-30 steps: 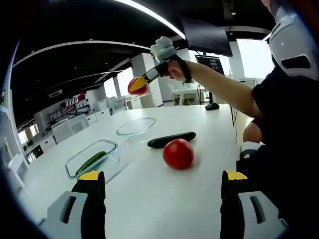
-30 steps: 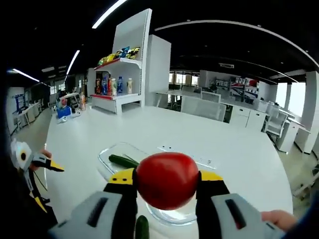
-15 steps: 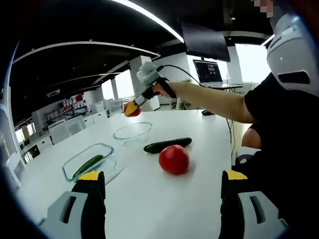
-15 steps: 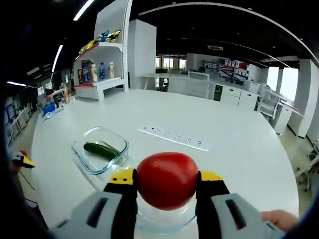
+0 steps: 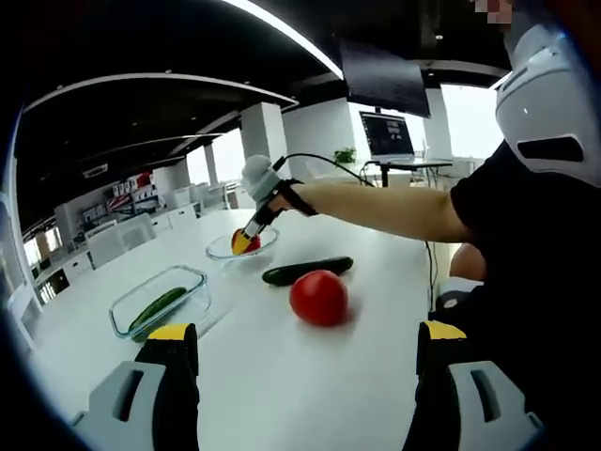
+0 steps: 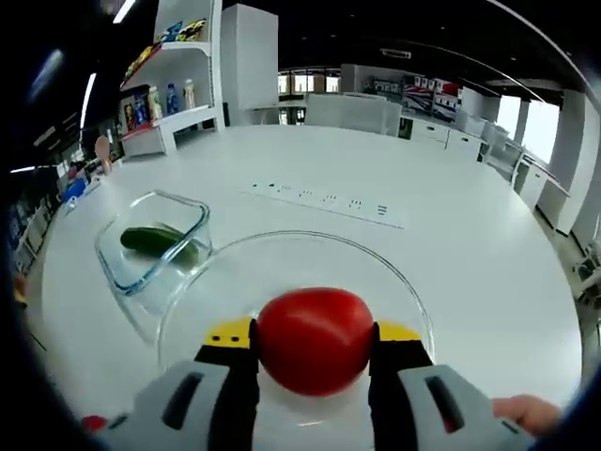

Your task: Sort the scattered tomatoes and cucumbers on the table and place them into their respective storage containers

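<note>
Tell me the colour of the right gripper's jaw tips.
Yellow tips on black jaws, gripping the red tomato; clearest in the right gripper view.

Round bowl (image 6: pixel 282 258): clear glass, smooth, faint glare along rim. Rectangular container (image 6: pixel 150 246) just beside bowl: same clear glass, thicker walls. Tomato (image 6: pixel 315 340) over bowl: glossy, taut red skin. Cucumber (image 5: pixel 306 271) near bowl: dark green, dull sheen. Table (image 6: pixel 451 244): white, smooth, matt.

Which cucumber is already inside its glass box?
The cucumber lying in the rectangular glass container beside the round bowl. The other cucumber lies loose on the table, next to a tomato.
</note>
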